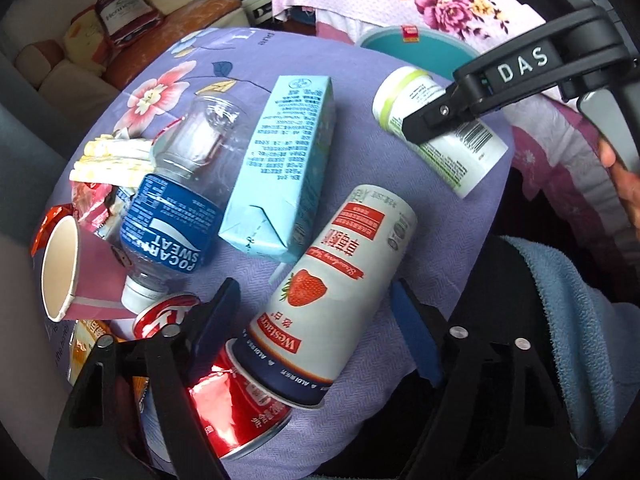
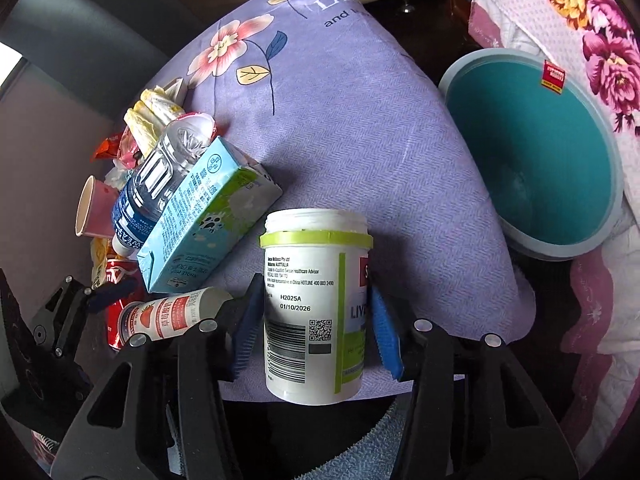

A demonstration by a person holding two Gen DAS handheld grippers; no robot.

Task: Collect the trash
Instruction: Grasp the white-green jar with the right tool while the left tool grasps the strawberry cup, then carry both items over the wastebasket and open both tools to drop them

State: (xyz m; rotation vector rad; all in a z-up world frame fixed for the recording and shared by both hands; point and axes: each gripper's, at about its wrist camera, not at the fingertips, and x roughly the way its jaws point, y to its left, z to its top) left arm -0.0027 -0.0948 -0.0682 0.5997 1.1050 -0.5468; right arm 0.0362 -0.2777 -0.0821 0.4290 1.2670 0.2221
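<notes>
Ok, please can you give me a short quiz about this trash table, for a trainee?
1. True or false: the teal bin already holds trash.
2. What lies between the fingers of the left tool? A strawberry drink bottle, B paper cup, C milk carton.
3. Which colour is the band on the white bottle at the right tool?
Key: 1 false, it looks empty; 2 A; 3 green.

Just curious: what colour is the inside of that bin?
Teal inside the bin, clearest in the right wrist view.
</notes>
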